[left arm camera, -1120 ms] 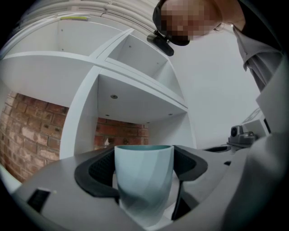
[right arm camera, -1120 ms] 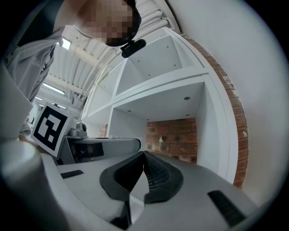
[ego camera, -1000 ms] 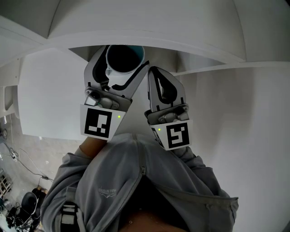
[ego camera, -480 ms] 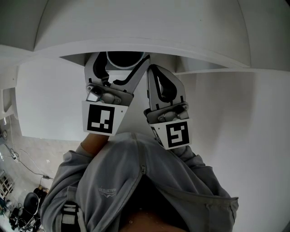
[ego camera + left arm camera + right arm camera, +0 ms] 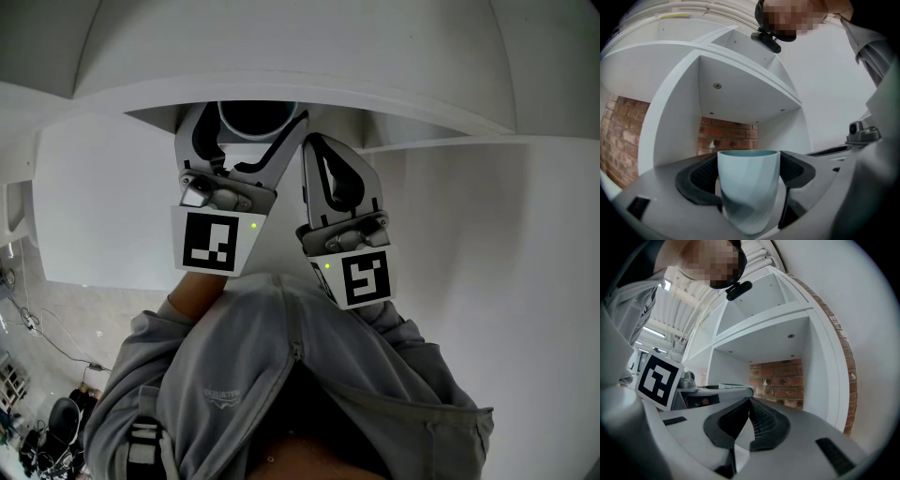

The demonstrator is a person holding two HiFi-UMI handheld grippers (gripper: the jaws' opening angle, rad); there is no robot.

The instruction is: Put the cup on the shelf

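I saw the cup (image 5: 748, 187) standing upright in the left gripper (image 5: 748, 180). Its open mouth faced up, its long axis ran vertical, and its pale blue wall narrowed toward the base. The two dark jaws stood fairly wide, one pressed against each side of the cup just below the teal rim. The cup's foot sank behind the gripper's own body, so I could not tell whether it rested on anything.

From the head view I looked down into the cup's (image 5: 255, 117) dark mouth. The far part of the rim was tucked under the front edge of a white shelf (image 5: 375, 94) board, and the left gripper (image 5: 246, 131) reached up to it from below.

Beyond the cup, the left gripper view showed an open white compartment of the shelf (image 5: 740, 89) with a brick wall (image 5: 726, 136) at its back.

The right gripper (image 5: 330, 169) hung just beside the left one, close but apart from the cup. In its own view the right gripper's (image 5: 749, 420) ribbed jaws met tip to tip, with nothing between them. It faced the same shelf (image 5: 764, 329) and brick wall (image 5: 778, 378).
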